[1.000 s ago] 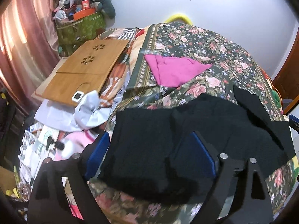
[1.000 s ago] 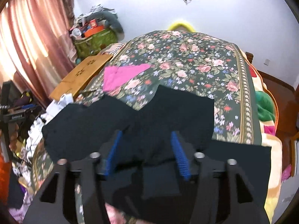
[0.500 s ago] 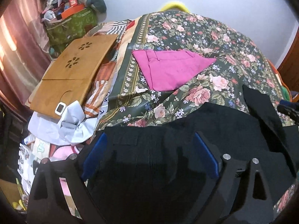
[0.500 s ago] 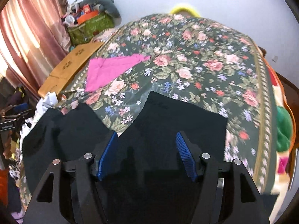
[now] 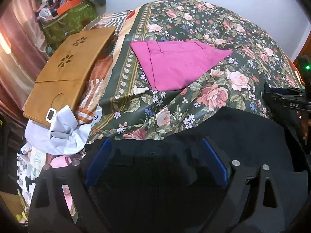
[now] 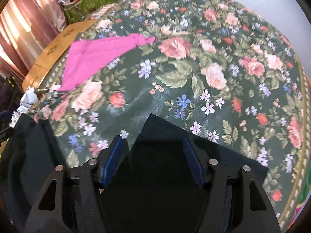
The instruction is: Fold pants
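Black pants [image 5: 243, 136] now nearer beneath both wide-open hand-held grippers, left [image 5: 155, 163] and right [image 6: 153, 155].

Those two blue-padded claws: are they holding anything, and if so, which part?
Nothing is held. The left gripper and the right gripper are both wide open above the black pants on the floral bedspread.

On the bedspread [image 5: 213, 29], the pants [image 5: 243, 136] lie nearer than the folded cloth [image 5: 180, 62].

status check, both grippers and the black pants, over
Left gripper open over black pants. Right gripper open over a pant leg. Folded pink garment lies clear beyond.
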Motion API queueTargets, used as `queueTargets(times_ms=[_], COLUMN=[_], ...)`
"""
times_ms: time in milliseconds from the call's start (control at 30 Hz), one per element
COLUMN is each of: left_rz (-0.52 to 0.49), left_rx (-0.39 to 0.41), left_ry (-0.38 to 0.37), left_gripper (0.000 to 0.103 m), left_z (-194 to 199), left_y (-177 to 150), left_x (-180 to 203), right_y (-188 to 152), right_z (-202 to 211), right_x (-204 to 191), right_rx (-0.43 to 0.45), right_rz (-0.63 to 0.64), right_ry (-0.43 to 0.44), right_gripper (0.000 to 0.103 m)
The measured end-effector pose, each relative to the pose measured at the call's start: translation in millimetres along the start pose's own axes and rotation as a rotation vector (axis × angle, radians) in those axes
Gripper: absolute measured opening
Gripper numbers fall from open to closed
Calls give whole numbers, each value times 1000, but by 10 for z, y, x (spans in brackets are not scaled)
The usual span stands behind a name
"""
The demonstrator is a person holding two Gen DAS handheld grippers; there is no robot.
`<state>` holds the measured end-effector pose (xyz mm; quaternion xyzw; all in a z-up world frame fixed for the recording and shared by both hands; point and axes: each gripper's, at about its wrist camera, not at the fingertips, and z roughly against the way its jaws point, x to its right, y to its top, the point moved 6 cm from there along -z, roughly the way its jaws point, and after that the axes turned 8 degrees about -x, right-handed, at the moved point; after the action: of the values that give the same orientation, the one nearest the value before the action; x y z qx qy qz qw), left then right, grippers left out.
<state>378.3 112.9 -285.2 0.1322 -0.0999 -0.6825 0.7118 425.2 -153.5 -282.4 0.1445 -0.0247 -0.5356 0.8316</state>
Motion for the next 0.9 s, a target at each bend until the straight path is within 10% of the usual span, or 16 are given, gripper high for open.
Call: queueTargets(times_ms=[233,900], left_rz=[-3,-161], left_rx=[-24,-38], left_ry=[2,-125], left_gripper=[93,93], left_z=[-62,393], left_y=[-75,-338], left_x=[44,1019], right_y=[-71,-933], right_z=[47,2335], right_x=[54,771], right_rx=[18,399], right_rz=[33,-200], right_ry=[-72,-28], right_gripper=[12,8])
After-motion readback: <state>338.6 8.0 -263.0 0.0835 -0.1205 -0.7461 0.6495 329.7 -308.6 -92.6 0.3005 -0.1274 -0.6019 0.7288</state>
